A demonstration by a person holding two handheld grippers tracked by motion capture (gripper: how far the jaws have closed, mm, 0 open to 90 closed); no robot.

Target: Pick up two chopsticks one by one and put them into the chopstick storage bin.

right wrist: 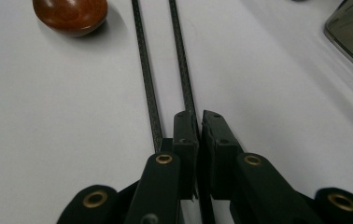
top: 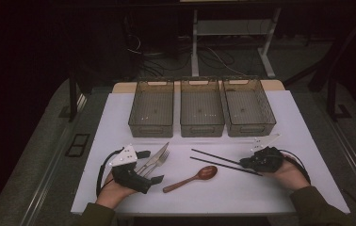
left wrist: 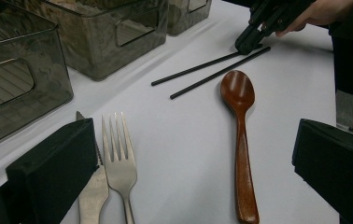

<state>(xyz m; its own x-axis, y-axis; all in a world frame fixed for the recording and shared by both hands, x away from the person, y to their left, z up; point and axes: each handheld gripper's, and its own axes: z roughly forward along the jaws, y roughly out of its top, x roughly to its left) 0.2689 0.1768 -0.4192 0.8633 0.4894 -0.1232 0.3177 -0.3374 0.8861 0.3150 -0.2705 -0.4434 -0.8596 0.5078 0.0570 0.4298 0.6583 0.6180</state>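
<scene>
Right tongs [right wrist: 198, 114] pinch one black chopstick [right wrist: 180, 70] on the table [top: 270, 188]; left tongs [left wrist: 188, 158] gape wide, holding nothing, beside the fork [left wrist: 118, 158].

Knife [left wrist: 92, 196]: blade mostly hidden behind left tool's jaw, beside fork [left wrist: 118, 158]; fork handle cut off by frame edge.

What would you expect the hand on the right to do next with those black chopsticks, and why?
Probably lift. The right gripper has its jaws closed on one chopstick, which lies flat on the white table; the second chopstick lies just outside them. A small raise would show whether the grip holds before it heads toward the empty bins.
</scene>
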